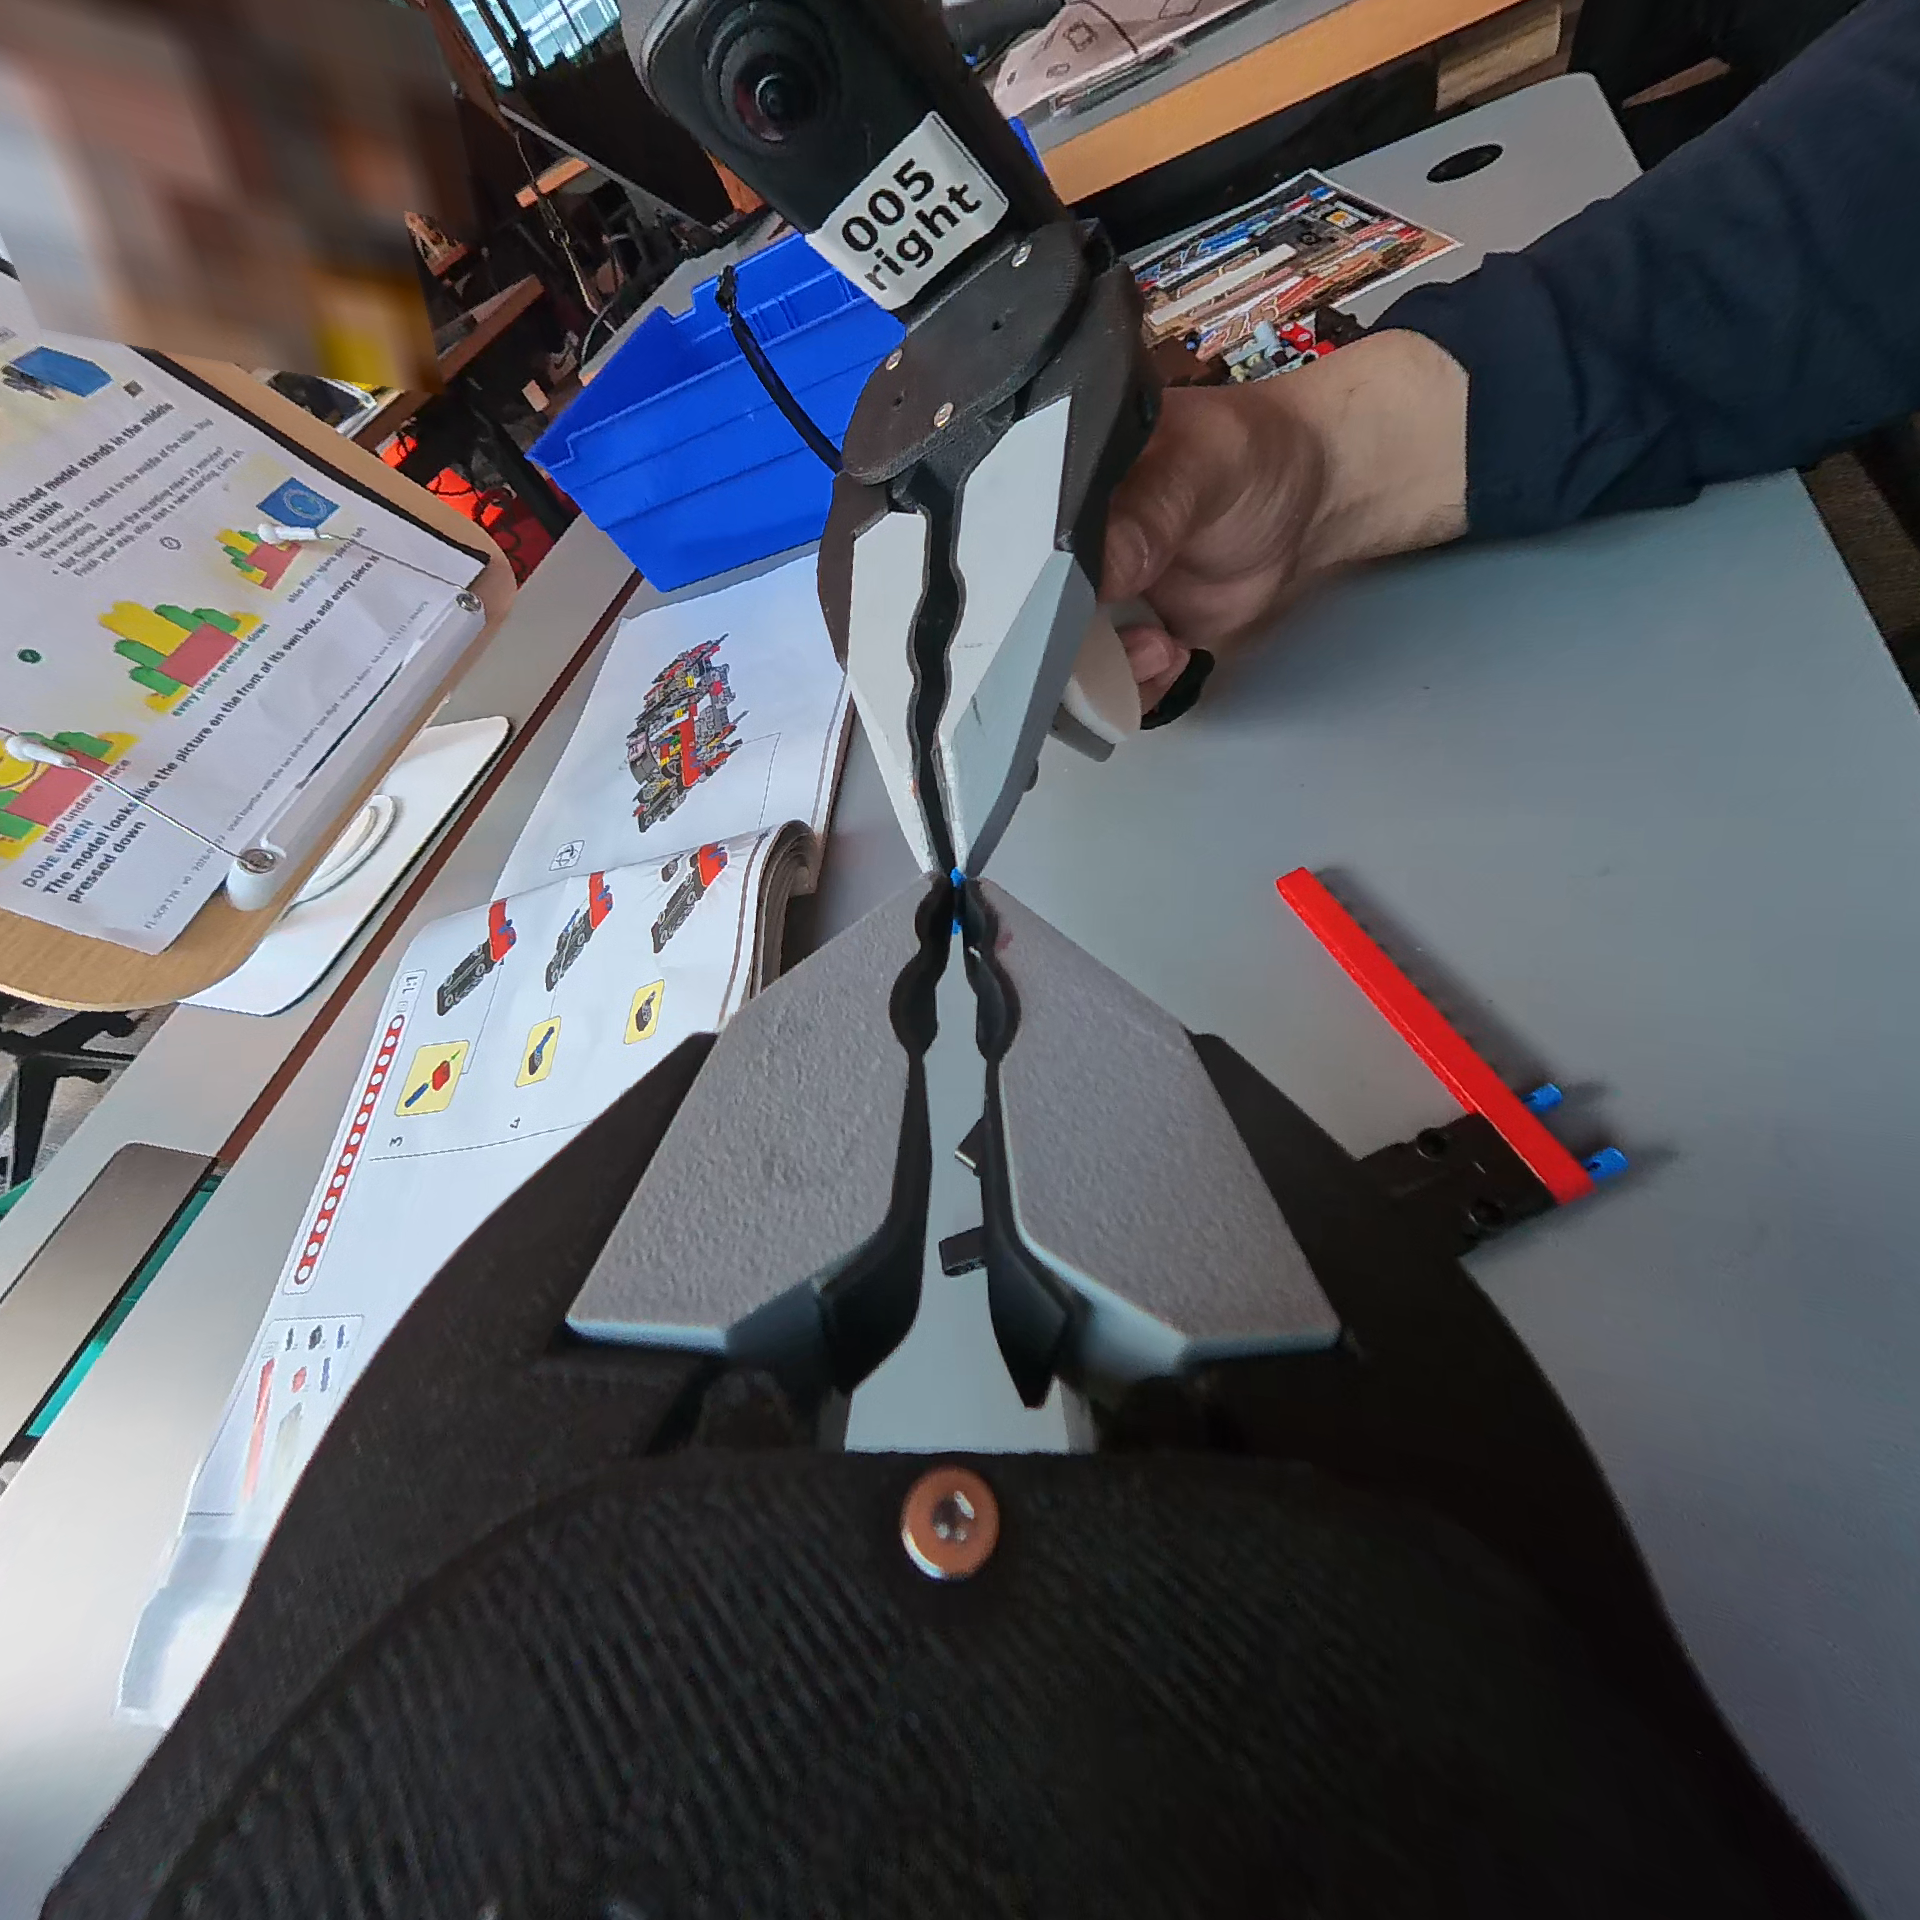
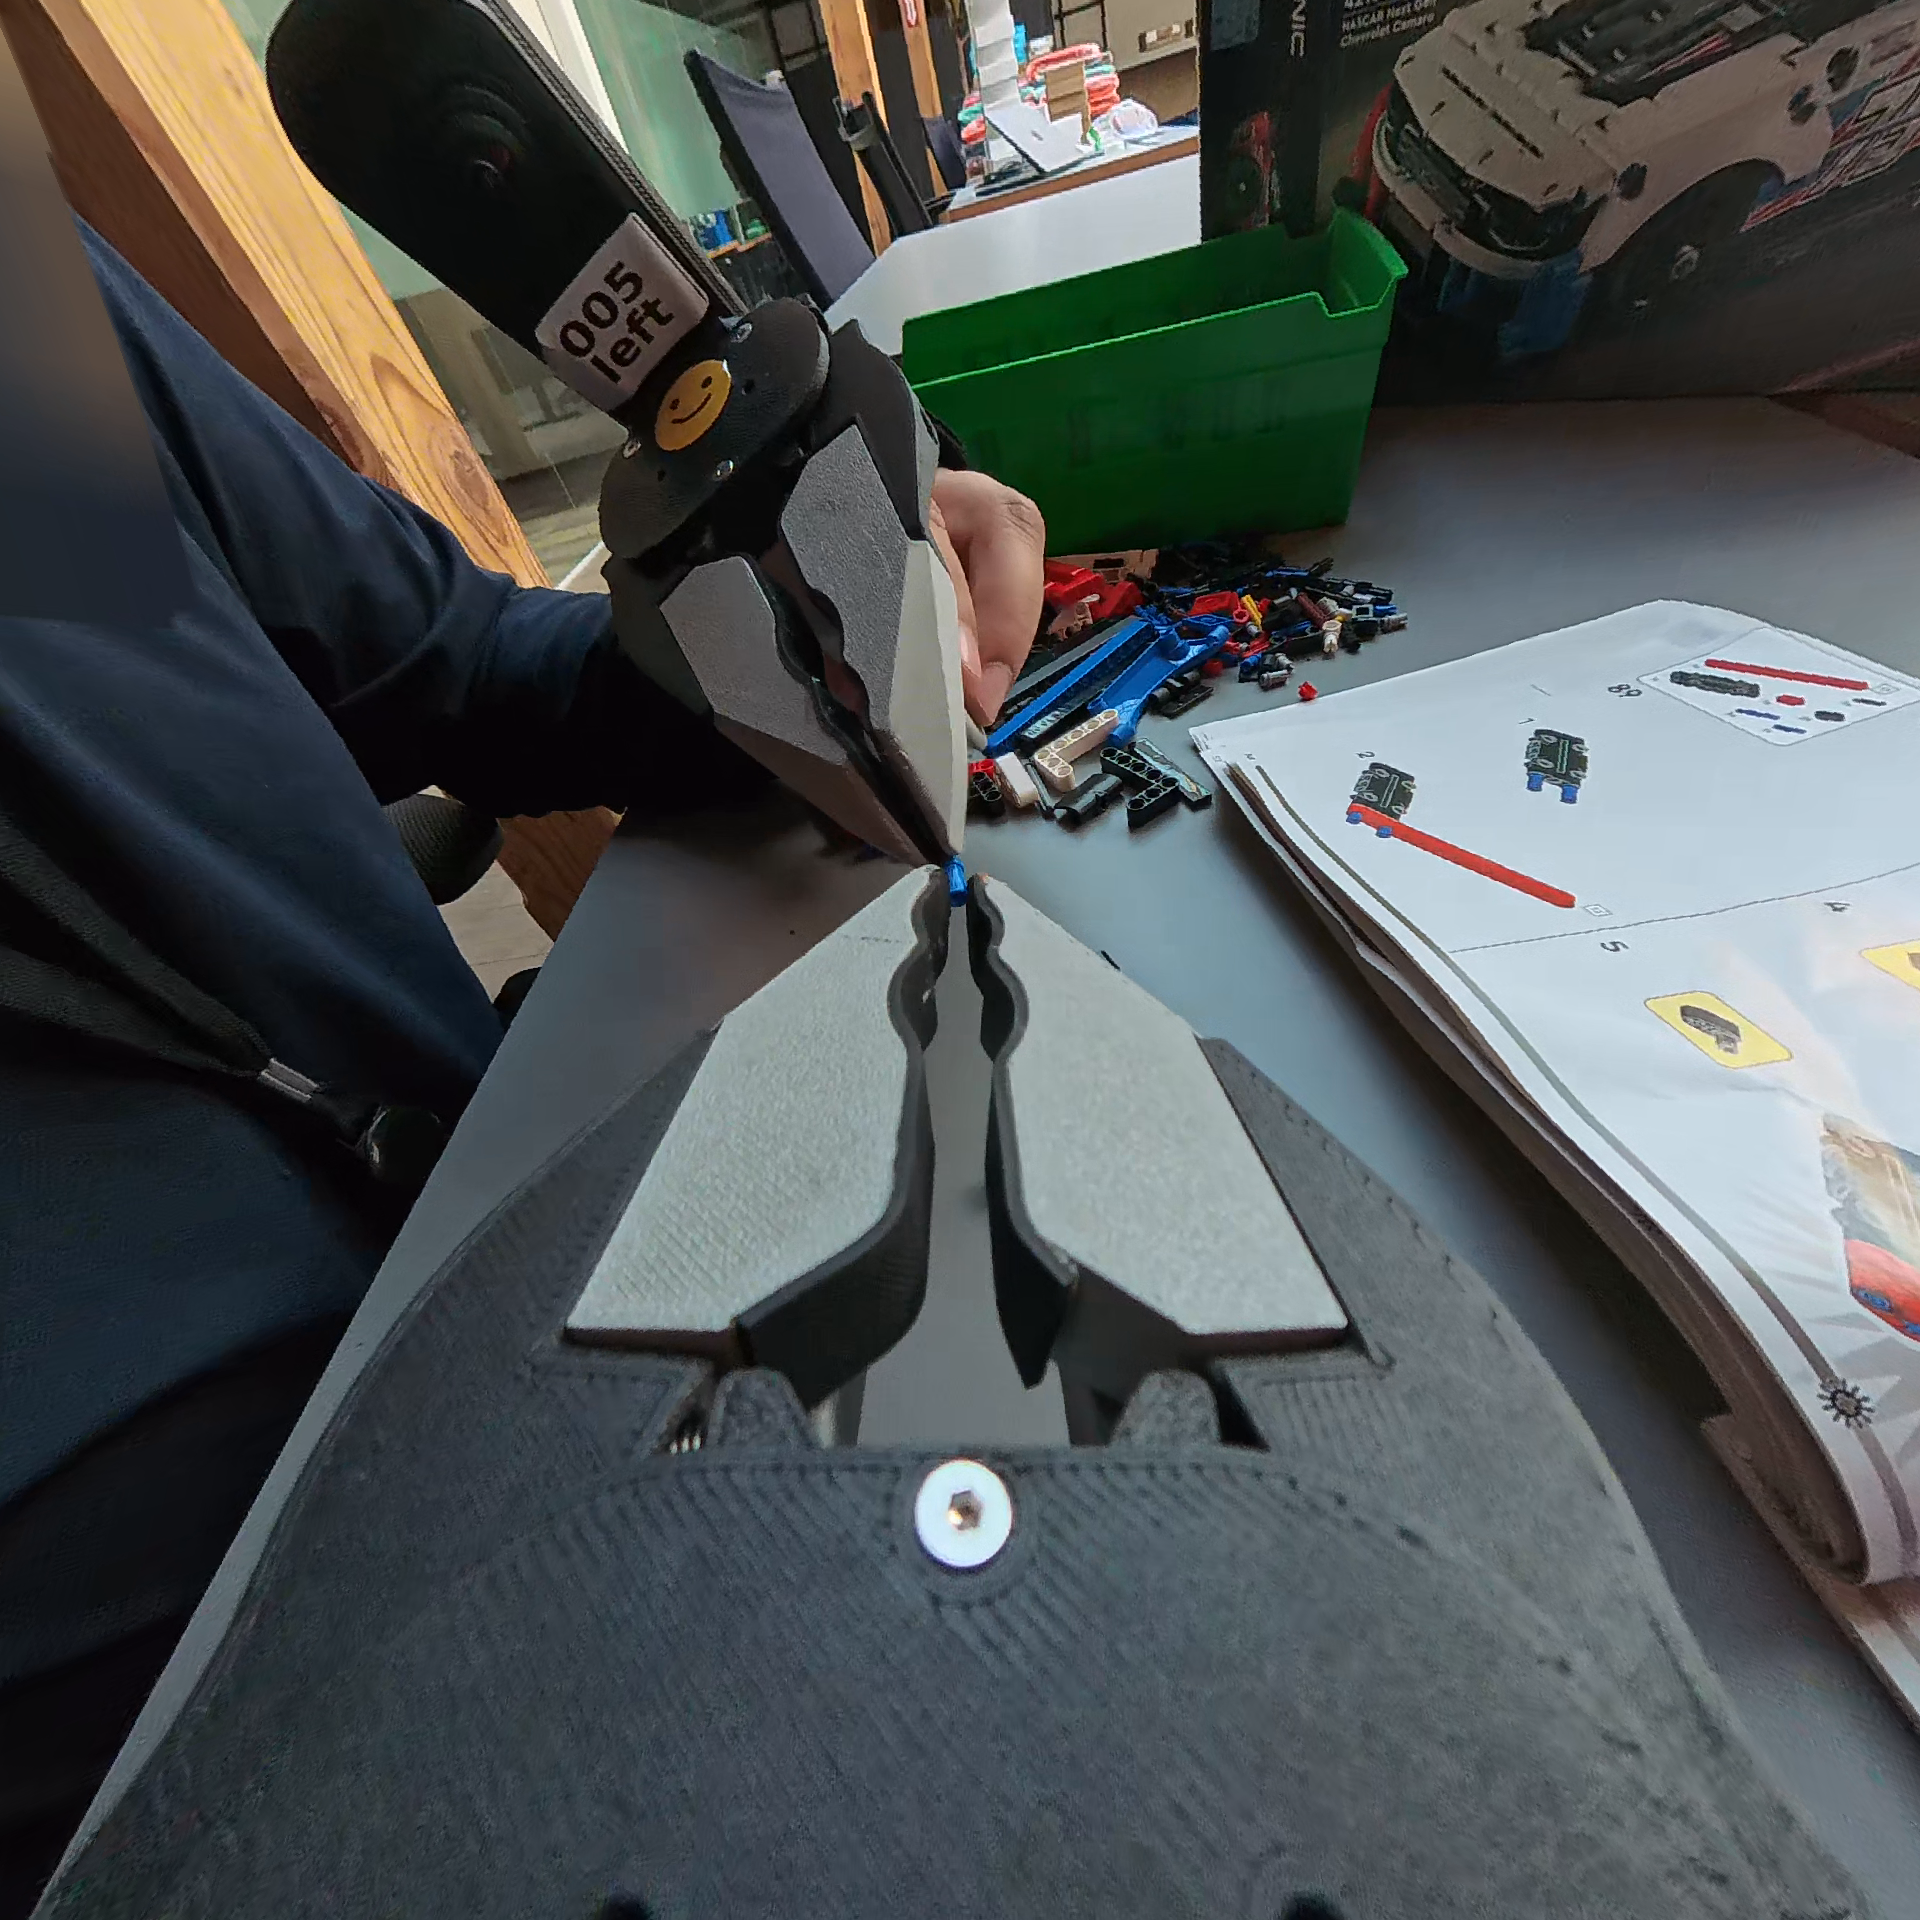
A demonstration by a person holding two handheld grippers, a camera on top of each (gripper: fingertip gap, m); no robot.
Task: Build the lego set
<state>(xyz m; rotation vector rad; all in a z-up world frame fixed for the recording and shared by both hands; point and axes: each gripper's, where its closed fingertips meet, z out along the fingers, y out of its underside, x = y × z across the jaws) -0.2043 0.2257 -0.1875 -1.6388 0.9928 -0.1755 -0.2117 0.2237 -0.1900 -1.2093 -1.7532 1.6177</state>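
Observation:
My left gripper (image 1: 956, 914) and my right gripper (image 2: 961, 894) meet tip to tip just above the grey table (image 1: 1558, 831). A small blue pin (image 1: 957, 902) sits between both pairs of fingertips. Both grippers are shut on it; it also shows in the right wrist view (image 2: 954, 885). The right gripper (image 1: 948, 862) comes in from above in the left wrist view. The left gripper (image 2: 935, 852) comes in from the upper left in the right wrist view. To the right lies a long red beam (image 1: 1423, 1029) joined to a black piece (image 1: 1455, 1174) with two blue pins (image 1: 1605, 1162).
An open instruction booklet (image 1: 582, 977) lies left of the grippers and also shows in the right wrist view (image 2: 1610, 883). A blue bin (image 1: 707, 416) stands behind. A green bin (image 2: 1143, 416), a pile of loose parts (image 2: 1195, 665) and a car-picture box (image 2: 1610, 187) stand at the table's back.

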